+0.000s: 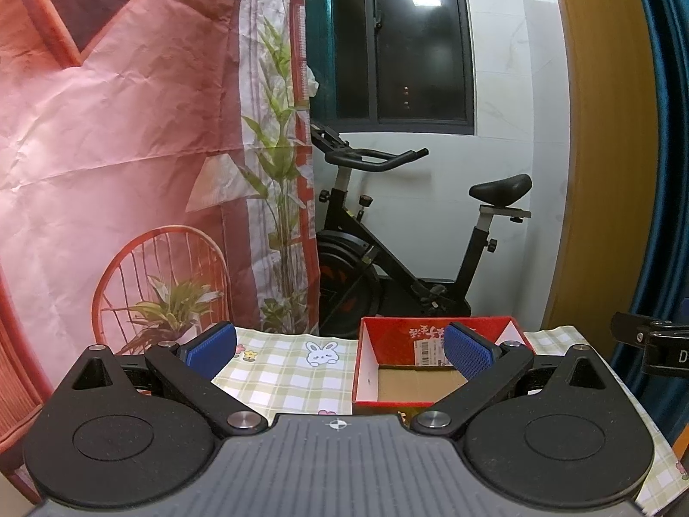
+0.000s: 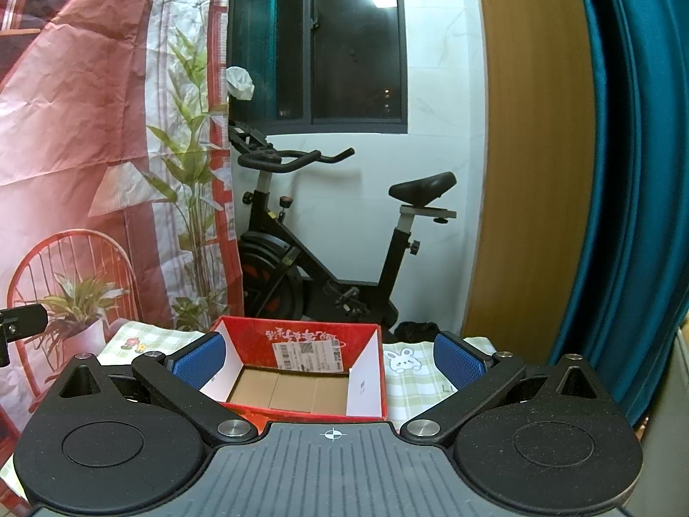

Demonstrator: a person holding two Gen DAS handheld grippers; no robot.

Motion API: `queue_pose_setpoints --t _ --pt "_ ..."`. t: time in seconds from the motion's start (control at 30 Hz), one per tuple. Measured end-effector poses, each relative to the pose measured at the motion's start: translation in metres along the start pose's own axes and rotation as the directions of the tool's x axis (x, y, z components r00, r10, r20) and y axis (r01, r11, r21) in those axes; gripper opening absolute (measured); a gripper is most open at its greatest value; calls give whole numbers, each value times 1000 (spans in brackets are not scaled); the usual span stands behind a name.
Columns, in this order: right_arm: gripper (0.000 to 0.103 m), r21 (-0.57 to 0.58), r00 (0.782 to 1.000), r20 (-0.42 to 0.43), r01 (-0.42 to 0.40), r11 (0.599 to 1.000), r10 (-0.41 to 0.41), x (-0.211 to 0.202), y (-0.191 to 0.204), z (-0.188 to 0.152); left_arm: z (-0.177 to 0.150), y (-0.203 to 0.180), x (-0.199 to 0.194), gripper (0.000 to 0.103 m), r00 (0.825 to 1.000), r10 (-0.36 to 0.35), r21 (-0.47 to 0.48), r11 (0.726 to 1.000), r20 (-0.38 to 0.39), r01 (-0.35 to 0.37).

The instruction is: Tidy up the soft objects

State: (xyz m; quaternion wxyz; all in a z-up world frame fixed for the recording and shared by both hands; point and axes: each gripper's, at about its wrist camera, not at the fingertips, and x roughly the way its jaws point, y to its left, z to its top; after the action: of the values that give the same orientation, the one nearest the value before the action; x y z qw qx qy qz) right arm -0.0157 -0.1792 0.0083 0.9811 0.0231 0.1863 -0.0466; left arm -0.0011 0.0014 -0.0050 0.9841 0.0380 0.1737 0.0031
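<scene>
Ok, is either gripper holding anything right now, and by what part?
Nothing is held. The left gripper and right gripper are both open with nothing between the pads. The red box on the table looks empty.

Open red box [image 2: 301, 370], cardboard floor bare, sits on checked tablecloth [image 2: 409, 383].

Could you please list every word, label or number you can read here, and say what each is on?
"D": white letter on a black clamp at the right edge; the rest is cut off.
Gold characters on the red box: upside down, illegible.
Shipping label in the box: barcode and print too small to read.
</scene>
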Motion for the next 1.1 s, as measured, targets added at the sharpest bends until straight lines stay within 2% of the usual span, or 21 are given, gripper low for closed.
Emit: queue_pose_setpoints --t 1.1 --pt "103 2 1000 -1 1 1000 -1 -2 -1 1 -2 1 1 103 1000 -19 -10 1000 -12 19"
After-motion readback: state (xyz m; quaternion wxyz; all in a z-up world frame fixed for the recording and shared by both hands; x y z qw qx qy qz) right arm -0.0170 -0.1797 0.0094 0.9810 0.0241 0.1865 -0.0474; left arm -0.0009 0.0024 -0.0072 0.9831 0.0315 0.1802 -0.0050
